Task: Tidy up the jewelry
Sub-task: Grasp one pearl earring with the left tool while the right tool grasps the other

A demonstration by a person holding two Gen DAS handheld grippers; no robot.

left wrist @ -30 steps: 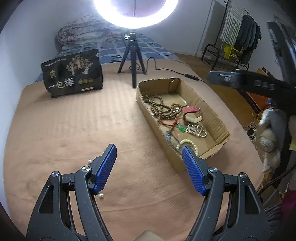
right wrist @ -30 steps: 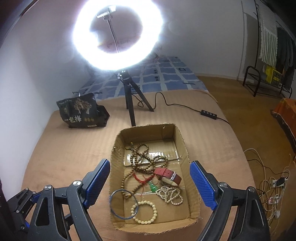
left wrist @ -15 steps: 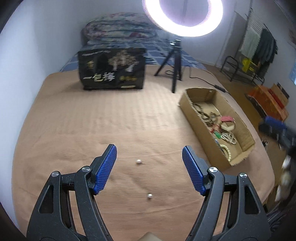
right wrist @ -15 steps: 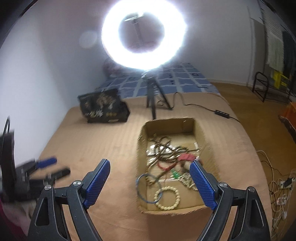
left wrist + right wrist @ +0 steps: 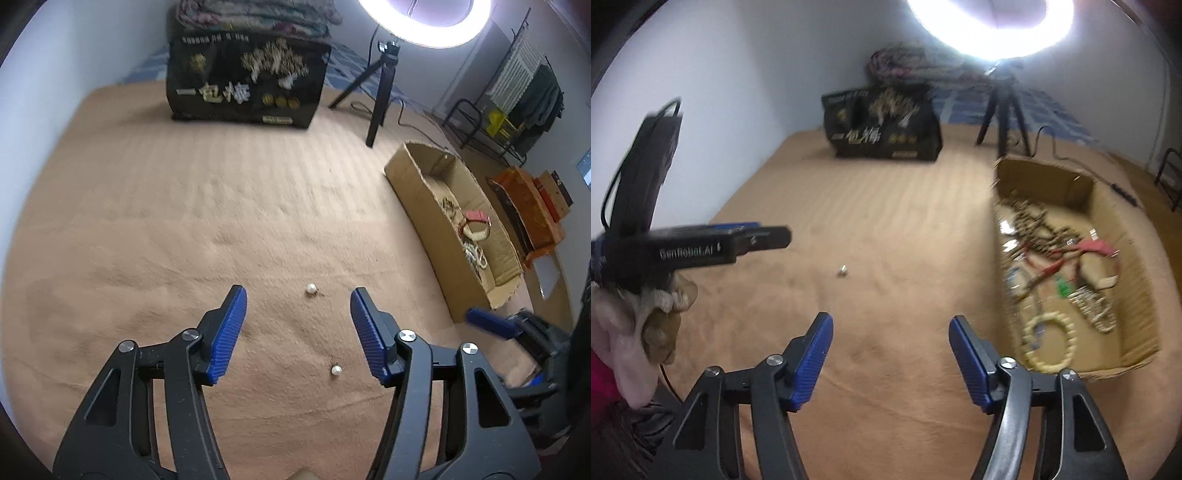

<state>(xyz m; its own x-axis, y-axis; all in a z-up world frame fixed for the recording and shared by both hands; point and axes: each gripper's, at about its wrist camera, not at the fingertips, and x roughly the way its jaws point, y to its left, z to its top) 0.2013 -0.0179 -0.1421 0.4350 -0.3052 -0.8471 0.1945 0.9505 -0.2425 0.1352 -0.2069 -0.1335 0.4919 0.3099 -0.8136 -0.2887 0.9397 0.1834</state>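
Observation:
Two small pearl earrings lie loose on the tan blanket. The farther pearl (image 5: 311, 288) (image 5: 843, 271) sits just beyond and between the tips of my left gripper (image 5: 297, 295). The nearer pearl (image 5: 336, 369) lies inside the left jaws, close to the right finger. The left jaws are closing, with no pad touching either pearl. My right gripper (image 5: 891, 319) hovers over bare blanket beside the cardboard box (image 5: 1045, 168) (image 5: 417, 199), its jaws closing on nothing. The box holds bead strings, a red-strapped watch (image 5: 1097, 247) and a cream bead bracelet (image 5: 1049, 345).
A black printed bag (image 5: 243, 81) stands at the back, with a ring-light tripod (image 5: 380, 92) to its right. In the right wrist view a gloved hand (image 5: 653, 325) carries the left gripper at the left edge. Floor clutter and cables lie beyond the bed's right edge.
Both grippers swung left, away from the box, and dropped lower over the blanket. The pearls came in between the left jaws. Both pairs of jaws narrowed.

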